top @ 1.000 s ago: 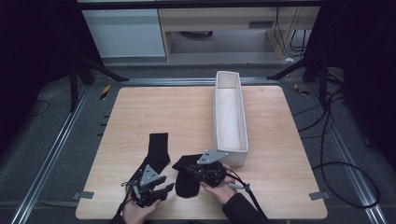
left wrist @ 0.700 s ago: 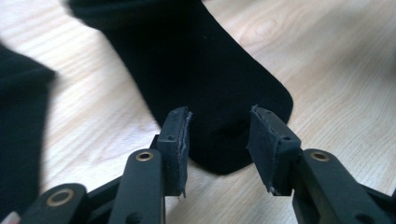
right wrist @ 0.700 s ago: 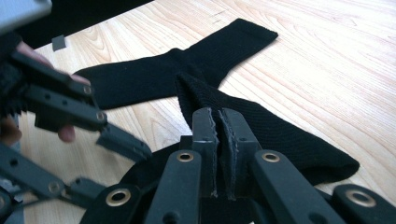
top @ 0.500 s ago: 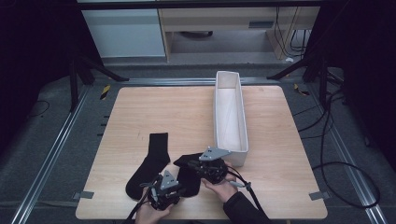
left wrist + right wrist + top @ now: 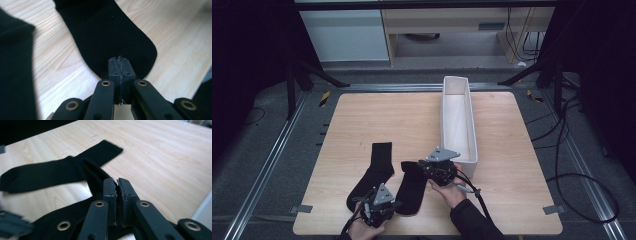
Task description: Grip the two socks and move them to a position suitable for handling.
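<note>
Hold tight with both tongs, left tongs [image 5: 378,206] pinched shut on the toe and right tongs [image 5: 438,169] on the cuff of the near sock [image 5: 412,182] on the table [image 5: 412,120], lifting evenly beside the other sock [image 5: 374,172].

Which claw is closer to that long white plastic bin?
The right claw: it sits just beside the near end of the long white plastic bin. The left claw is farther back, by the table's front edge.
</note>
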Demonstrator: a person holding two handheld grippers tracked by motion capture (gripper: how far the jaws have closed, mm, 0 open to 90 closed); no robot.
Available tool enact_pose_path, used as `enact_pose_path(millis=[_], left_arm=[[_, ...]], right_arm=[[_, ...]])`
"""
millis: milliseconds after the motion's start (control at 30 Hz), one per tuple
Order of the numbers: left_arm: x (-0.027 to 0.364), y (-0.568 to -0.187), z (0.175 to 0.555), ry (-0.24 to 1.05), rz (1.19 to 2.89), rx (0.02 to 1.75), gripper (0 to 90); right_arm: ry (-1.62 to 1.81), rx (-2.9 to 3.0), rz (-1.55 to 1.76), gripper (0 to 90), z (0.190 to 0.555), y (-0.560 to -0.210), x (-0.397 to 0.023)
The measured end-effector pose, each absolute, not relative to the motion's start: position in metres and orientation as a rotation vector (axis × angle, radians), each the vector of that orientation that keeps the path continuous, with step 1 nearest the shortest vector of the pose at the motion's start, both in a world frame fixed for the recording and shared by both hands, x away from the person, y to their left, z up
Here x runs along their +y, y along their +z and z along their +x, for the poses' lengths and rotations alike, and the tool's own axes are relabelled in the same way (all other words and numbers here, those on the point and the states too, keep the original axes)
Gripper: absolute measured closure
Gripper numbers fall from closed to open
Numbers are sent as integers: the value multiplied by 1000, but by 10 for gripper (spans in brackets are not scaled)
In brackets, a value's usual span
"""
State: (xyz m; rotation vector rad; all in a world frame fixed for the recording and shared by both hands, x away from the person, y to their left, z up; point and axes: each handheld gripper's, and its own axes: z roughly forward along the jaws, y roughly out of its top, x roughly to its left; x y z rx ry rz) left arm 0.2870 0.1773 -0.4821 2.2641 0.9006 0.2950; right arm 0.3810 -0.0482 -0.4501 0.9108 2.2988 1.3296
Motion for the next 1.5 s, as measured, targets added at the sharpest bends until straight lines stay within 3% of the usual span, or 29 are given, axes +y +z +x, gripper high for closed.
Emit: enact_pose_path(millis=[367,700,1067,1300,1500], left_arm=[[212,-481,276,304,2305,924,886],[213,-486,281,280,2300,933,883],[207,-489,280,275,2303,918,869],[208,-484,280,315,2223,949,695],[233,-468,284,406,2091,1048,600]], right_arm=[[1151,2214,949,856,405,-442,-24],[1010,2183,1003,845,423,-457,-13],[1087,2191,884,692,415,-456,-13],[1201,2203,900,599,412,-447,-20],[1254,2207,876,561,412,-434,-18]])
